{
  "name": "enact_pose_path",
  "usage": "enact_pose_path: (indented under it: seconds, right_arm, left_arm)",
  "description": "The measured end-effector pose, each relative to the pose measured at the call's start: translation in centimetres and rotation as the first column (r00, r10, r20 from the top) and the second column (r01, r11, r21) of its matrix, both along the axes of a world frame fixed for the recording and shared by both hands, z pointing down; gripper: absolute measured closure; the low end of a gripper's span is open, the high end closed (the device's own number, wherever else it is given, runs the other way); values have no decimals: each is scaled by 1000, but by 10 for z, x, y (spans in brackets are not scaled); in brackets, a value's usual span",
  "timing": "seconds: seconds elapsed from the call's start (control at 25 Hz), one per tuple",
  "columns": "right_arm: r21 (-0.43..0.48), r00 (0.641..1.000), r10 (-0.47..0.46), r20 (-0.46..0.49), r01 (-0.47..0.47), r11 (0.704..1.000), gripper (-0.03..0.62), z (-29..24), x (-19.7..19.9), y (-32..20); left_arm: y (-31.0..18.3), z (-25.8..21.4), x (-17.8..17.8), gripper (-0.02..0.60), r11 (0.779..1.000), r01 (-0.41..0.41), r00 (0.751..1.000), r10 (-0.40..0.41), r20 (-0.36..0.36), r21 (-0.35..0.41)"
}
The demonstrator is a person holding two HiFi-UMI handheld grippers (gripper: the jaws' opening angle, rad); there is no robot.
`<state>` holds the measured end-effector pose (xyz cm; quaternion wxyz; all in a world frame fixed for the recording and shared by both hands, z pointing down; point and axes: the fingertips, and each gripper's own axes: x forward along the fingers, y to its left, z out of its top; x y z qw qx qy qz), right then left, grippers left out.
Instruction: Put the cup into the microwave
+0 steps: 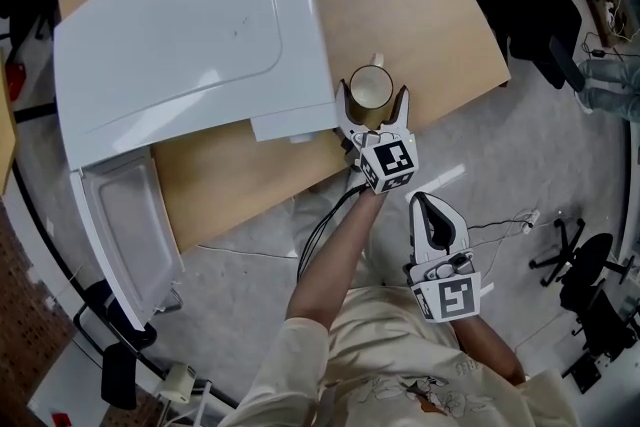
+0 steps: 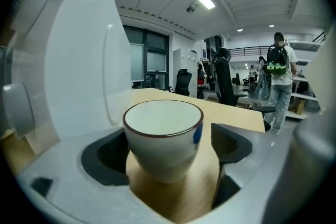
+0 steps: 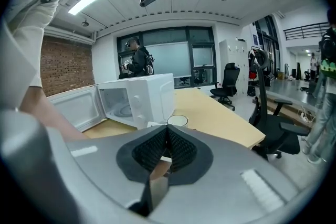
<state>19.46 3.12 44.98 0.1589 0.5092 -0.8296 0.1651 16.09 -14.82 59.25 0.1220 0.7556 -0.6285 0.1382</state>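
**We are lining up the grasp on the cup (image 1: pixel 370 87)**

We are working on the pick-up step. Our left claw (image 1: pixel 374 105) is sitting wide open with the cup between its jaws, the pads flanking it but, as far as we can judge, not pressing. The cup is standing upright on the surface (image 1: pixel 430 15), just beside the front corner of the microwave (image 1: pixel 190 25), whose door (image 1: pixel 125 225) is hanging open. Next we are needing to close on the cup's wall, lift it, and carry it round to the open cavity. Our left forearm is reaching out from the body, claw tilted slightly down. Our right claw (image 1: pixel 424 203) is waiting closed and empty, low by the torso, off the surface.
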Motion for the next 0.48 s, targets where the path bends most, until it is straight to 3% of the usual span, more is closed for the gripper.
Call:
enact_pose_path:
  seconds: [0.12, 0.24, 0.48]
  right_arm:
    - [-10, 1000, 3, -6, -3, 1000, 587, 4, 5, 3]
    - [-10, 1000, 7, -7, -7, 1000, 588, 5, 8, 2]
    - [-2, 1000, 8, -8, -8, 1000, 588, 6, 11, -1]
  left_arm:
    - [-7, 3, -7, 189, 999, 35, 999, -34, 28, -11]
    - [-9, 1, -9, 192, 999, 32, 999, -31, 27, -12]
    - [4, -1, -1, 192, 998, -54, 998, 54, 12, -33]
